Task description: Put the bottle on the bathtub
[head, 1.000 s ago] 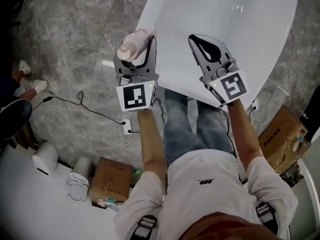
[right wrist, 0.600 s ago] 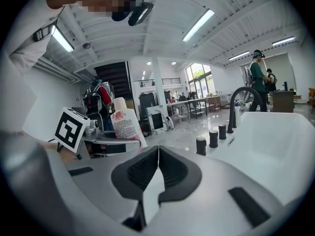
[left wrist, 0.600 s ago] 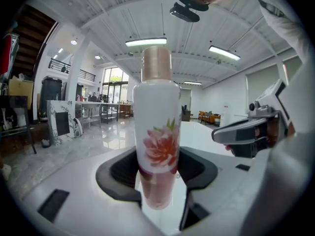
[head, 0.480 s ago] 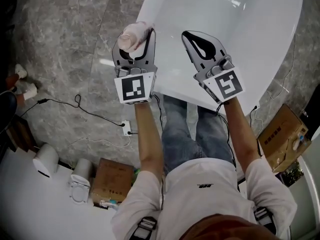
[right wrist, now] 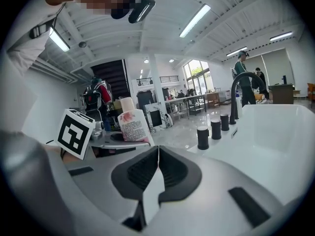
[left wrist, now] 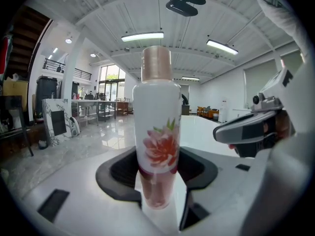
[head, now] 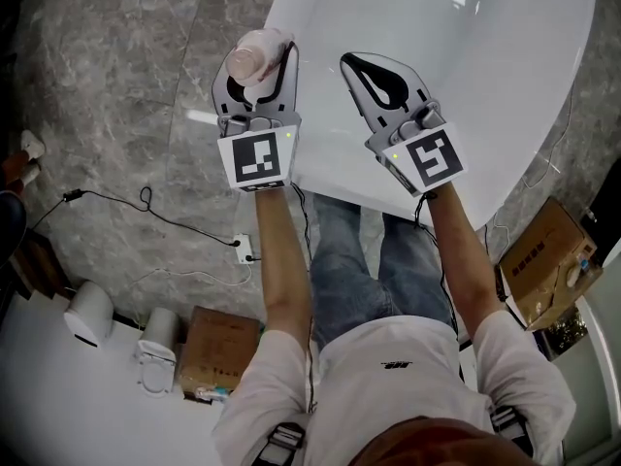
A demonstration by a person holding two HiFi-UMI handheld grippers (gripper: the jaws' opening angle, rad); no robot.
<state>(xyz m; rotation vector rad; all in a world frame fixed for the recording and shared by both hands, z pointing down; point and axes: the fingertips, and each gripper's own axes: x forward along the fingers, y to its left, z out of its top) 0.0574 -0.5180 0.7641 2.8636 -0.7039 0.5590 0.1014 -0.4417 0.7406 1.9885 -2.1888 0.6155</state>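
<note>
Left gripper [head: 260, 66] clamps bottle [left wrist: 156, 132]; bathtub [head: 485, 85] beside; knobs [right wrist: 203, 137] on rim

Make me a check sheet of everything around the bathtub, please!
Surface: white bathtub, glossy, black tap knobs on its rim.
Job's things: flowered bottle, held, not yet set down.
Clutter: cardboard boxes on the floor.
Grippers: left hand-held gripper shut on the bottle; right hand-held gripper shut, empty.
Cables: black cable running across the floor to a socket strip.
Surroundings: grey marble floor.
</note>
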